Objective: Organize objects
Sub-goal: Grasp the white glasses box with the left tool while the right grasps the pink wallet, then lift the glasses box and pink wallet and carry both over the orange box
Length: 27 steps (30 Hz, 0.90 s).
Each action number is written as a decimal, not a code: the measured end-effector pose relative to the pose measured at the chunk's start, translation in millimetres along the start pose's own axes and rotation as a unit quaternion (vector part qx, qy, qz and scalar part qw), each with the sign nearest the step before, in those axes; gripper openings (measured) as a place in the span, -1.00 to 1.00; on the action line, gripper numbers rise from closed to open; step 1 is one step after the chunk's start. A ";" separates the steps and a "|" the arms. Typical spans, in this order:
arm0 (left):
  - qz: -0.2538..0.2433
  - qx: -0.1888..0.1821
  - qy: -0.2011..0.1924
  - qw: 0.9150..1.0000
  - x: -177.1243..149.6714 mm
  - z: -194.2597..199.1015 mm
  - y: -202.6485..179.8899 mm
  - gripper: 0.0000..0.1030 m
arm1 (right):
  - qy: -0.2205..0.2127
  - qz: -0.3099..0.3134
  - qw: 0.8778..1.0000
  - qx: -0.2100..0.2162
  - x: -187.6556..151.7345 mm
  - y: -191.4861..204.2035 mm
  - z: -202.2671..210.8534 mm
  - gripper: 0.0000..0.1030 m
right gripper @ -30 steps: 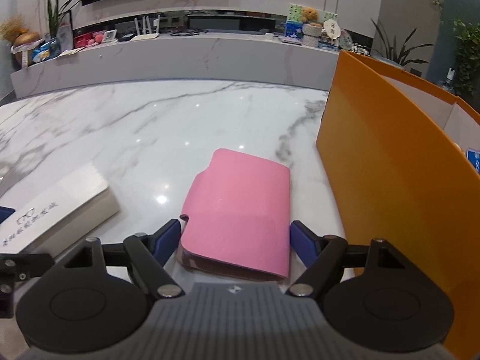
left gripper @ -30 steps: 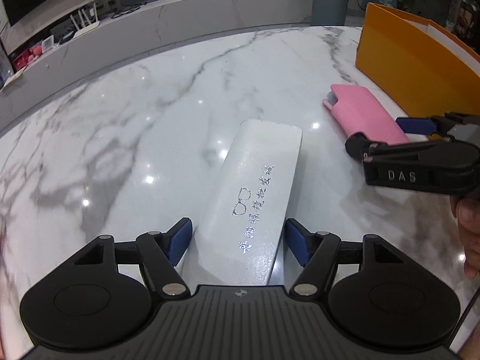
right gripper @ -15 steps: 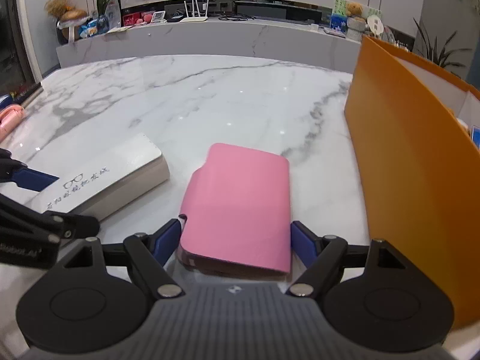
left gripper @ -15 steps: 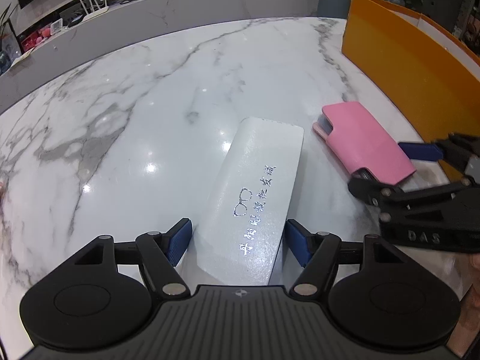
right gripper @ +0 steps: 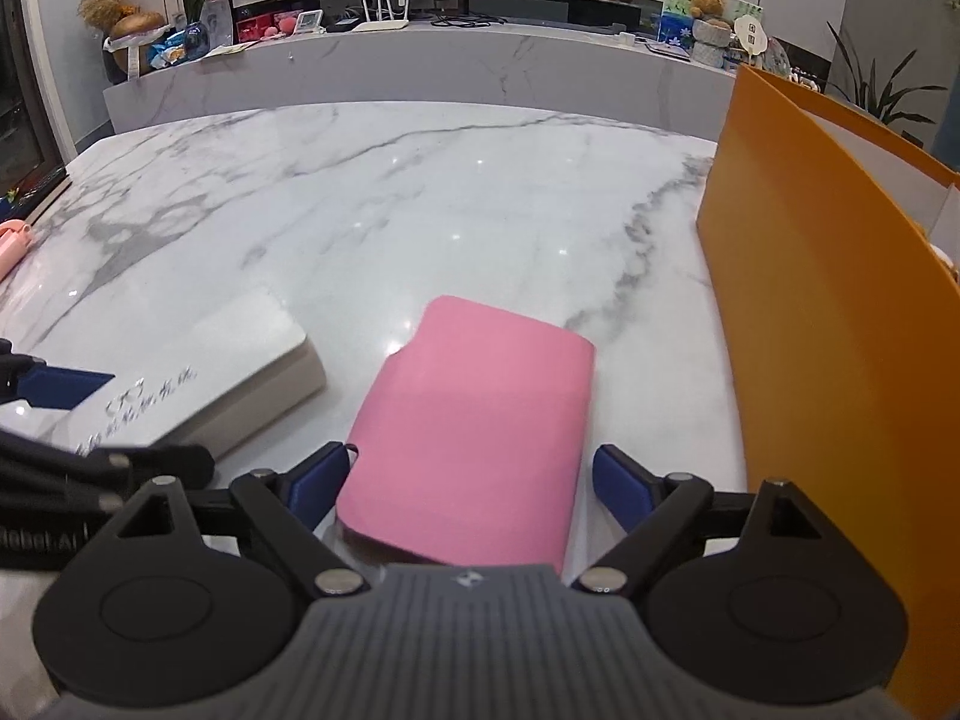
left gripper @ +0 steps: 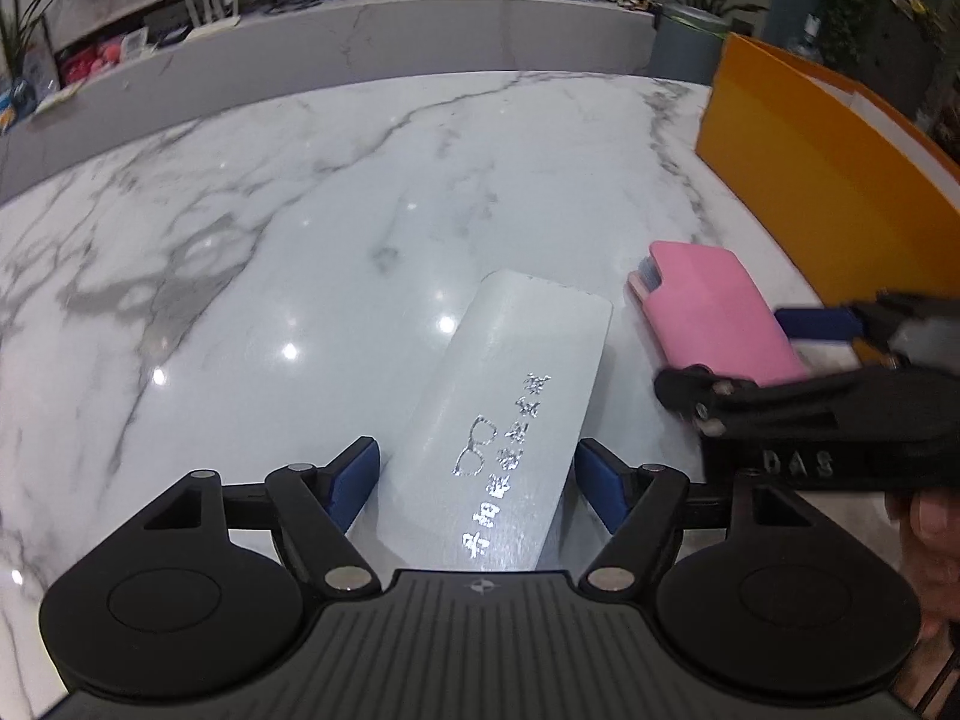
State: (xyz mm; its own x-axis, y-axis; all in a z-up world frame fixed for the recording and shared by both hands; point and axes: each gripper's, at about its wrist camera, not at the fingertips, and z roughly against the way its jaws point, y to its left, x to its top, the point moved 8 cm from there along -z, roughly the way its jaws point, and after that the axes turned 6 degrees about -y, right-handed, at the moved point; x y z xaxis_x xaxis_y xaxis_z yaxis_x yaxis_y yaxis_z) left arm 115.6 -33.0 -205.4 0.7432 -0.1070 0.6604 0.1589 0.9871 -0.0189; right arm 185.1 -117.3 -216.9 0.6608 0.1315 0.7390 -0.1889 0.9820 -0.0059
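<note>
now right gripper [right gripper: 471, 483] fingers [right gripper: 621, 486] just opened off pink pouch [right gripper: 474, 438] — released

You have one white box [left gripper: 510, 420] between your left tongs [left gripper: 477, 480], one pink pouch [right gripper: 474, 438] between your right tongs [right gripper: 471, 483], one orange bin [right gripper: 828, 312] right of them, and one marble table [right gripper: 420, 210] beneath.
</note>
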 end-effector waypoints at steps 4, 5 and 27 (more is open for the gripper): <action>-0.021 0.005 -0.007 1.000 1.0 -2.6 -4.0 0.61 | -0.001 -0.003 1.000 -0.003 6.8 1.1 -8.8 0.77; -0.018 0.003 -0.006 1.000 1.3 -3.3 -3.4 0.60 | -0.001 -0.003 1.000 -0.003 8.0 1.7 -10.6 0.78; -0.038 -0.003 -0.017 0.999 0.0 18.7 -14.6 0.41 | 0.007 -0.013 1.000 0.006 2.7 -0.4 13.4 0.59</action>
State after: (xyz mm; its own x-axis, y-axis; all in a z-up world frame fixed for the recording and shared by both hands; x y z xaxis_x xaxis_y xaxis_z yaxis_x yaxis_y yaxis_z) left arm 101.1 -45.2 -191.1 0.7067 -0.1782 0.6847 0.2191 0.9753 0.0277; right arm 177.3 -119.1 -205.8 0.6751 0.1077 0.7298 -0.1803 0.9834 0.0217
